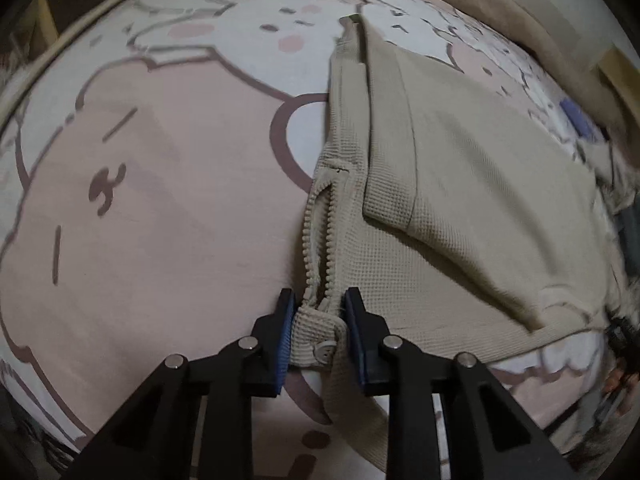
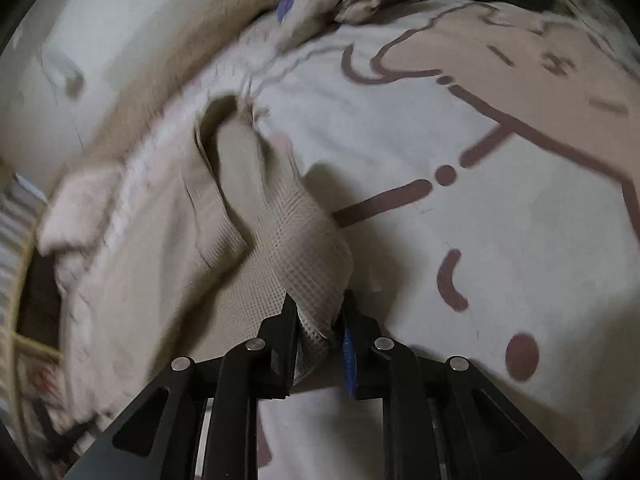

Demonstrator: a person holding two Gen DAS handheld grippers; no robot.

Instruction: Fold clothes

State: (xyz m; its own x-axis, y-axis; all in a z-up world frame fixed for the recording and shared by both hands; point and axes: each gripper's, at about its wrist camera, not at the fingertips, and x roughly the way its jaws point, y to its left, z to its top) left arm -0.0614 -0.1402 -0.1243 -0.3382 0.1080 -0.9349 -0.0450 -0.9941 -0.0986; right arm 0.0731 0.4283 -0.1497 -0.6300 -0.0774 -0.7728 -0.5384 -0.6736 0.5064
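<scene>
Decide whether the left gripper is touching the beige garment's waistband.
Touching. The left wrist view shows the left gripper with both blue pads pressed against the buttoned waistband, pinching it between them.

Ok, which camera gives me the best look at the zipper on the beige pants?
The left wrist view: the zipper runs open and sharp up from the left gripper, which pinches the waistband. The right wrist view shows only bunched fabric in the right gripper, no zipper.

A home bedroom: a bed under a cartoon-printed sheet (image 1: 160, 200), with a beige blanket (image 2: 168, 80) alongside
</scene>
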